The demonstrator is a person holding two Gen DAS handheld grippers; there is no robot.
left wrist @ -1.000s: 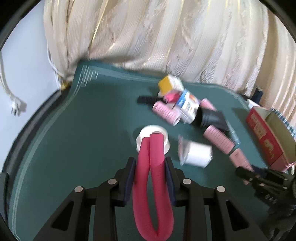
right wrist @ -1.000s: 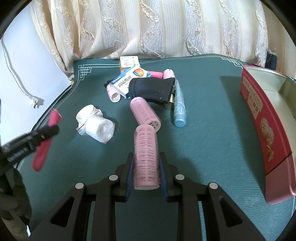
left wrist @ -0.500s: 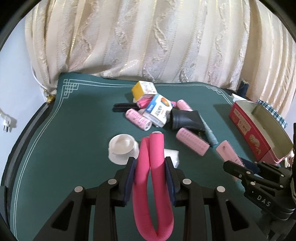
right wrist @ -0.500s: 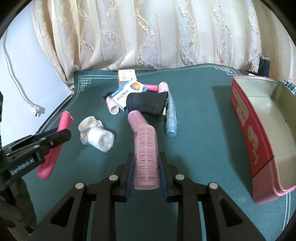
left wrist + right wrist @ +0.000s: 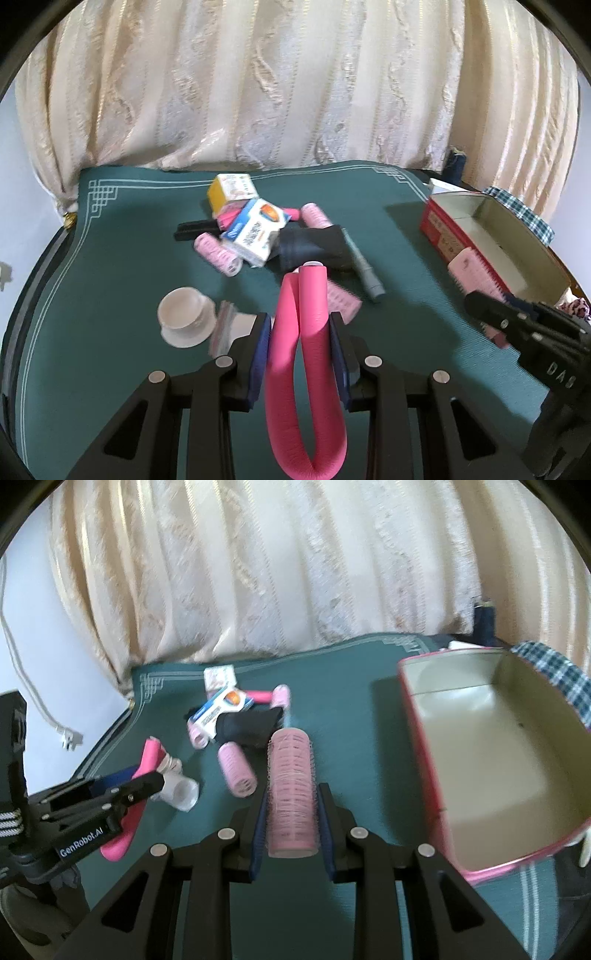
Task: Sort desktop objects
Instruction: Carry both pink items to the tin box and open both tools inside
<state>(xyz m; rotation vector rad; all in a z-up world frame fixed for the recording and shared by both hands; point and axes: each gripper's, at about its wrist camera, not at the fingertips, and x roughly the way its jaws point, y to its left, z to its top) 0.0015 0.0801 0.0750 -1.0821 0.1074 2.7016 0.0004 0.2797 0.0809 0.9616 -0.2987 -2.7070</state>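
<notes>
Green mat, cream curtain, left hand-held gripper clamping foam roller, right gripping curler

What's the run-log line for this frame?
left gripper: shut on bent pink foam roller | right gripper: shut on pink velcro roller | red tin: empty

Plastic bag half behind tongs
</notes>
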